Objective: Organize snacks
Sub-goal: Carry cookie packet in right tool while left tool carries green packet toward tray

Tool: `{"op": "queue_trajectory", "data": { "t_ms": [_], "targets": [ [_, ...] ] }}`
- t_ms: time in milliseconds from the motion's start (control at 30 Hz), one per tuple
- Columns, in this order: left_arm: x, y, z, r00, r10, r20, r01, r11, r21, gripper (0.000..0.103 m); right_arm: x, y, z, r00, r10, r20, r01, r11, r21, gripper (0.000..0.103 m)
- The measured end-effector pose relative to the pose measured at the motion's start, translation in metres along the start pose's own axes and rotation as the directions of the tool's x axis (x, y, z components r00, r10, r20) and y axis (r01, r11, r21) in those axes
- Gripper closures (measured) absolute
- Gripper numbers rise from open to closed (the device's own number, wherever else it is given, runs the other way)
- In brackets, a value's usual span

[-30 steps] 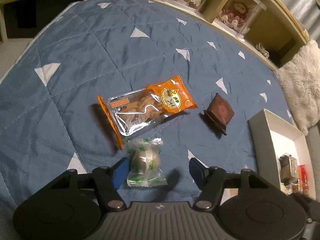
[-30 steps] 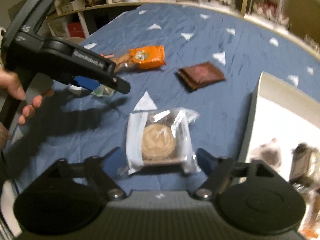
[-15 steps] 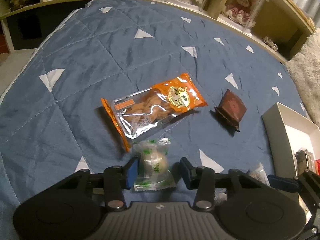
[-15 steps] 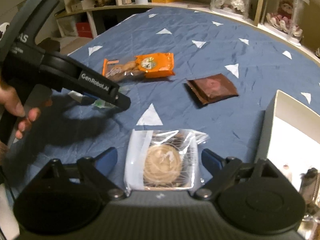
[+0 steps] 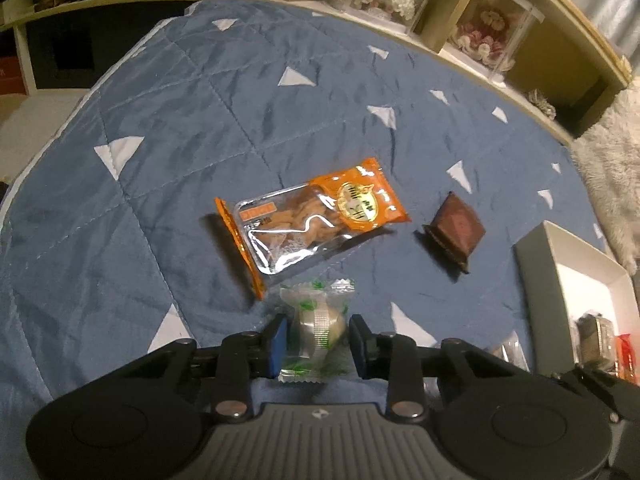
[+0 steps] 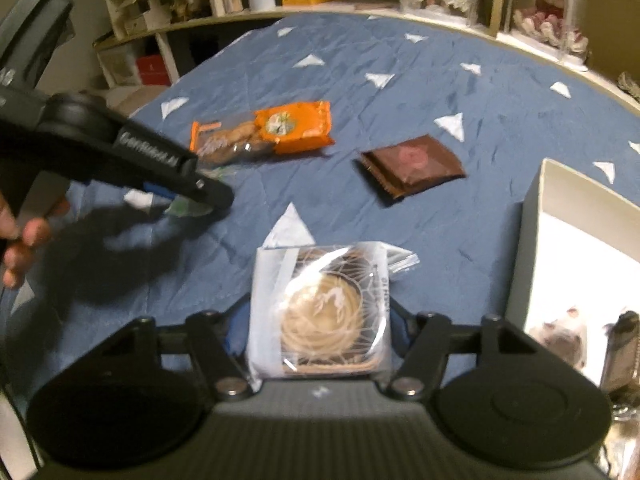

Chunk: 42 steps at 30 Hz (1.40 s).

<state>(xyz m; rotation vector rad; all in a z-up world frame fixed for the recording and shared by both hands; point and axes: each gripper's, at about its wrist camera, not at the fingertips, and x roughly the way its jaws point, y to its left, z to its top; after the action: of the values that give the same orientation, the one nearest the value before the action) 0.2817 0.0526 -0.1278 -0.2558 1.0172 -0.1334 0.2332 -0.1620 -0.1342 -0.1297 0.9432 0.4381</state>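
My left gripper (image 5: 317,323) is shut on a small green-and-white wrapped sweet (image 5: 316,300), just in front of an orange biscuit packet (image 5: 316,216) on the blue quilt. A brown square packet (image 5: 456,228) lies to its right. In the right wrist view my right gripper (image 6: 317,326) is shut on a clear packet holding a round pastry (image 6: 320,312). The left gripper (image 6: 192,200) shows there at the left, held by a hand (image 6: 24,236). The orange packet (image 6: 280,128) and brown packet (image 6: 414,162) lie beyond.
A white box (image 5: 536,280) with several wrapped snacks inside stands at the right, also seen as the white box (image 6: 532,216) beside my right gripper. Shelves with display cases (image 5: 492,28) curve round the back. A fluffy white rug (image 5: 612,184) lies far right.
Both grippers were open around their snacks and have closed on them. Both views have pulled back slightly from the quilt.
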Motion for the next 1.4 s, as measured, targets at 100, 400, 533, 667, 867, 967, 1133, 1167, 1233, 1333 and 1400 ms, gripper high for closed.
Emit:
{"op": "queue_trajectory", "data": {
  "t_ms": [100,400,533,667,867,967,1133,1167,1233,1333,1400],
  "targets": [
    [-0.015,-0.008,-0.001,0.999,-0.019,0.030,0.018,1.000,0.023,0.068,-0.013,-0.003,0.004,0.999,0.002,0.047,-0.003,1.000,0.025,0.032],
    [-0.057,-0.031,-0.007,0.990,-0.062,0.127,0.050,0.995,0.090,0.068,-0.053,-0.017,0.016,0.985,-0.013,0.174,-0.004,0.995,0.099,0.032],
    [-0.071,-0.039,-0.009,0.984,-0.081,0.160,0.065,0.993,0.101,0.068,-0.069,-0.025,0.019,0.976,-0.033,0.215,0.006,0.992,0.125,0.032],
    [-0.083,-0.048,-0.012,0.976,-0.103,0.189,0.084,0.991,0.105,0.068,-0.086,-0.037,0.015,0.969,-0.060,0.240,0.022,0.987,0.157,0.032],
    [-0.096,-0.065,-0.019,0.969,-0.134,0.207,0.114,0.988,0.106,0.068,-0.111,-0.059,0.003,0.959,-0.112,0.262,0.060,0.978,0.198,0.032],
    [-0.100,-0.078,-0.019,0.965,-0.146,0.217,0.122,0.985,0.119,0.068,-0.123,-0.072,-0.003,0.953,-0.147,0.266,0.089,0.972,0.216,0.032],
    [-0.101,-0.105,-0.020,0.960,-0.174,0.218,0.143,0.979,0.147,0.068,-0.143,-0.102,-0.014,0.942,-0.188,0.277,0.111,0.956,0.271,0.032],
    [-0.101,-0.112,-0.020,0.960,-0.178,0.216,0.146,0.977,0.158,0.068,-0.147,-0.108,-0.016,0.941,-0.194,0.279,0.113,0.953,0.281,0.032],
    [-0.098,-0.126,-0.020,0.959,-0.186,0.212,0.149,0.973,0.178,0.068,-0.153,-0.120,-0.022,0.937,-0.211,0.278,0.126,0.947,0.294,0.032],
    [-0.091,-0.147,-0.020,0.957,-0.208,0.202,0.168,0.966,0.196,0.068,-0.159,-0.138,-0.030,0.933,-0.239,0.268,0.150,0.938,0.314,0.032],
    [-0.085,-0.162,-0.019,0.956,-0.223,0.192,0.182,0.961,0.211,0.068,-0.162,-0.152,-0.037,0.931,-0.257,0.259,0.163,0.928,0.335,0.032]
  ]
}}
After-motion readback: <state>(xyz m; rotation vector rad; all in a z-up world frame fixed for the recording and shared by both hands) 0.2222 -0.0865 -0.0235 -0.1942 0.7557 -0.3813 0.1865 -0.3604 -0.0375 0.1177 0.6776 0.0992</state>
